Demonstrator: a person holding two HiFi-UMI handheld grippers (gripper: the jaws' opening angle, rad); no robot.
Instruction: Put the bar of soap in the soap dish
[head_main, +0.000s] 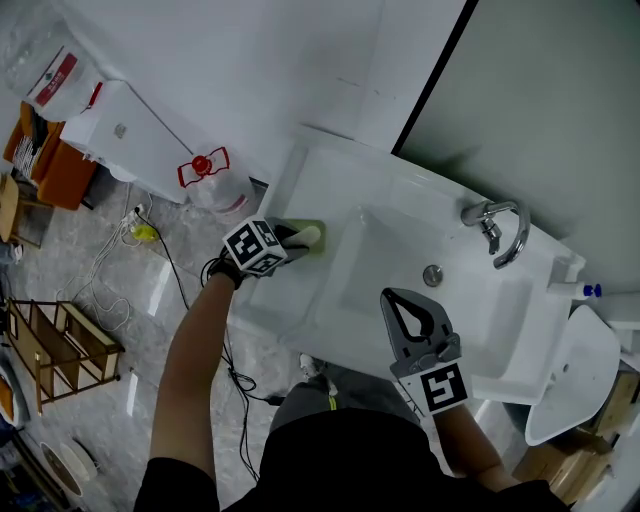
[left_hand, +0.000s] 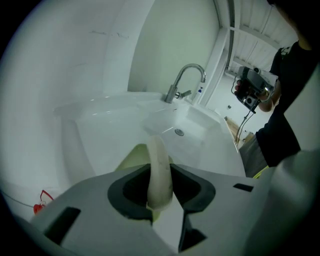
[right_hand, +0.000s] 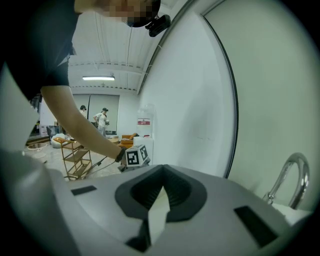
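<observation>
A cream bar of soap (head_main: 306, 236) (left_hand: 158, 160) is clamped edge-up between the jaws of my left gripper (head_main: 300, 238) (left_hand: 160, 172). It hangs just over a pale green soap dish (head_main: 312, 247) (left_hand: 129, 159) on the left ledge of the white sink (head_main: 300, 300); whether the soap touches the dish I cannot tell. My right gripper (head_main: 392, 296) (right_hand: 162, 167) hovers over the sink's front rim, jaws shut with nothing between them. The left gripper's marker cube (right_hand: 136, 155) shows in the right gripper view.
A chrome faucet (head_main: 497, 228) (left_hand: 184, 80) and the drain (head_main: 432, 275) (left_hand: 179, 132) lie right of the dish. On the floor at left are a water jug (head_main: 208, 180), cables (head_main: 150, 240) and a wooden rack (head_main: 60, 345). A white bowl-shaped fixture (head_main: 570, 375) stands at right.
</observation>
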